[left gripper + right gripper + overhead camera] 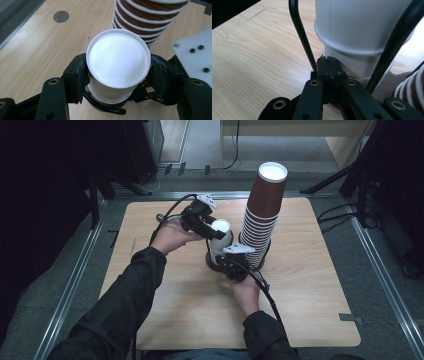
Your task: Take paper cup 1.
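- Wooden tabletop [165,315] — bare on the near and left sides.
- White paper cup [117,60] stands mid-table, just beside the tall brown cup stack [262,215].
- Left gripper [212,231] clamps the white cup below its rim.
- Right gripper [328,66] — jaws closed together at the cup's base, beside a black wire holder [302,37].

The left tool [117,77] clamped its two black jaws against the sides of a white paper cup [117,60], just under the rim. A black wire ring [105,106] curved below the cup. Behind it, touching, rose a stack of brown paper cups [147,17] on the wooden bench [37,50].
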### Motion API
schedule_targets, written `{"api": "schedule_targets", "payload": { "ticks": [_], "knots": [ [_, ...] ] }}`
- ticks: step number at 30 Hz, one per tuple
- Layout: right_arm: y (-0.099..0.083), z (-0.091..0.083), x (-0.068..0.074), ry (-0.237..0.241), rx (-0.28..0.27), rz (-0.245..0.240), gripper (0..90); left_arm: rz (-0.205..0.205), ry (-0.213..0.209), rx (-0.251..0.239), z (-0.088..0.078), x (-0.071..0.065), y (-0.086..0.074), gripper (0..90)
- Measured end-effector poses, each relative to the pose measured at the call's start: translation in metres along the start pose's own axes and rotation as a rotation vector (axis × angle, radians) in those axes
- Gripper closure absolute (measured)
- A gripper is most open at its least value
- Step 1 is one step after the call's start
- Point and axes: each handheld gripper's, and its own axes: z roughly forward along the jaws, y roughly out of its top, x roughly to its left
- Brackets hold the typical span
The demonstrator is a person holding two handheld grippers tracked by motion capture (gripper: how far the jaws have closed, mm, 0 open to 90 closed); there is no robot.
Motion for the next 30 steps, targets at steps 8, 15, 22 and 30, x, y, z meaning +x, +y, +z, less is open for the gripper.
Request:
{"api": "schedule_targets", "payload": {
  "ticks": [8, 15, 22, 30],
  "knots": [
    [-0.002, 0.0, -0.002, 0.004, 0.014, 0.001, 89.3, 0.012, 0.009, 0.012, -0.011, -0.004, 0.009, 36.1],
    [-0.002, 0.001, -0.004, 0.021, 0.015, 0.003, 89.2, 0.002, 0.018, -0.004, -0.021, -0.003, 0.011, 36.1],
    [-0.002, 0.0, -0.004, 0.053, 0.03, -0.01, 87.1, 0.018, 0.044, -0.027, -0.04, -0.008, 0.022, 36.0],
    [-0.002, -0.009, -0.008, 0.12, 0.068, -0.016, 84.9, 0.014, 0.04, -0.026, -0.058, -0.012, 0.021, 36.0]
  ]
}}
